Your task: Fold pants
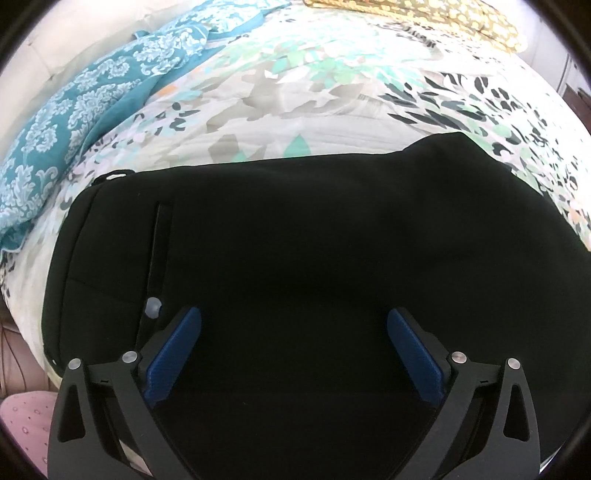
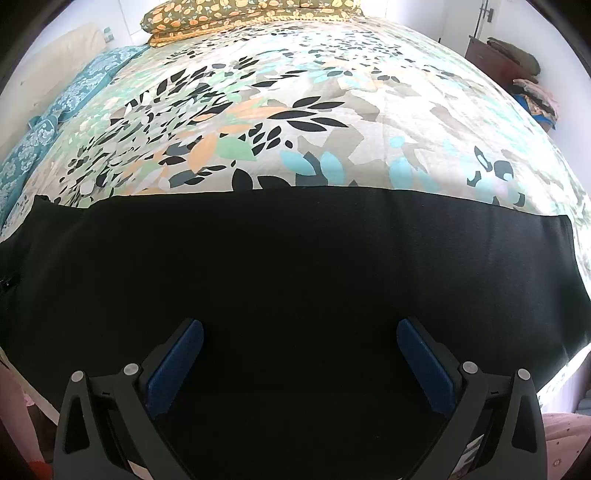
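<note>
Pants [image 1: 295, 236] lie flat on the bed, spread over the floral bedspread [image 1: 295, 92] near its close edge; you see them as one black mass filling the lower half of both wrist views. Your left gripper [image 1: 293, 328] points steeply down over the pants, its blue pads [image 1: 177, 354] spread wide with only flat cloth between them, nothing pinched. Just left of that gripper, on the pants, sit a slit pocket [image 1: 162, 243] and a small pale button [image 1: 154, 306]. Your right gripper [image 2: 300, 338] also hangs over the pants with its pads [image 2: 177, 365] wide apart and empty. In the right view the pants' far edge runs straight across the bedspread [image 2: 332, 110] and ends in a square corner at right. Beyond the pants: teal patterned cloth [image 1: 74, 110] at left, orange-print pillows [image 2: 236, 13] at the far end of the bed.
</note>
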Motion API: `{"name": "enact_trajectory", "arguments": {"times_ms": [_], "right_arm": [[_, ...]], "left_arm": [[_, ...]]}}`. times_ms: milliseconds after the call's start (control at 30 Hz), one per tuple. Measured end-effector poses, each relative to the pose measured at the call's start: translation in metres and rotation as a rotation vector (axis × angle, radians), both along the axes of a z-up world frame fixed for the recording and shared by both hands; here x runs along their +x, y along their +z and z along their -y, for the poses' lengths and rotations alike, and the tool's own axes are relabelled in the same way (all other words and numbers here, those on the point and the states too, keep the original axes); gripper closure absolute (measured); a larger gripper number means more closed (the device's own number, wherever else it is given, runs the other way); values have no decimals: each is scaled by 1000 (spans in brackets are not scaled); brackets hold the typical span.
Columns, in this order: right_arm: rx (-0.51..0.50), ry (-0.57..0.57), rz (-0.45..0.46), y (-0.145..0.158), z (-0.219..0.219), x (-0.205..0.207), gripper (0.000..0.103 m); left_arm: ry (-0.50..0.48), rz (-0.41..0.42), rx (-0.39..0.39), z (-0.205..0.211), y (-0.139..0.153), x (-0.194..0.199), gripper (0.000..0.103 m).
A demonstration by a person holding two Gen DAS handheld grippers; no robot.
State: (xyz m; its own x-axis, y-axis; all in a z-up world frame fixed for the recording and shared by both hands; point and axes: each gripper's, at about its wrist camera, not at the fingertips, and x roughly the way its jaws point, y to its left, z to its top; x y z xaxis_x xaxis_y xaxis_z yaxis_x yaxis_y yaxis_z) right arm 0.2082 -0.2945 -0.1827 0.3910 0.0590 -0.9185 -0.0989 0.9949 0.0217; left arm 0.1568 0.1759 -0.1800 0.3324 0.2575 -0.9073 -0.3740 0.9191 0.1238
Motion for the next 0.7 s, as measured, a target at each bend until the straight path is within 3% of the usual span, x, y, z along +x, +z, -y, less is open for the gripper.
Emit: {"name": "enact_trajectory", "arguments": {"times_ms": [700], "right_arm": [[-3, -4, 5, 0, -1, 0, 0]], "left_arm": [[-5, 10, 21, 1, 0, -2, 1]]}}
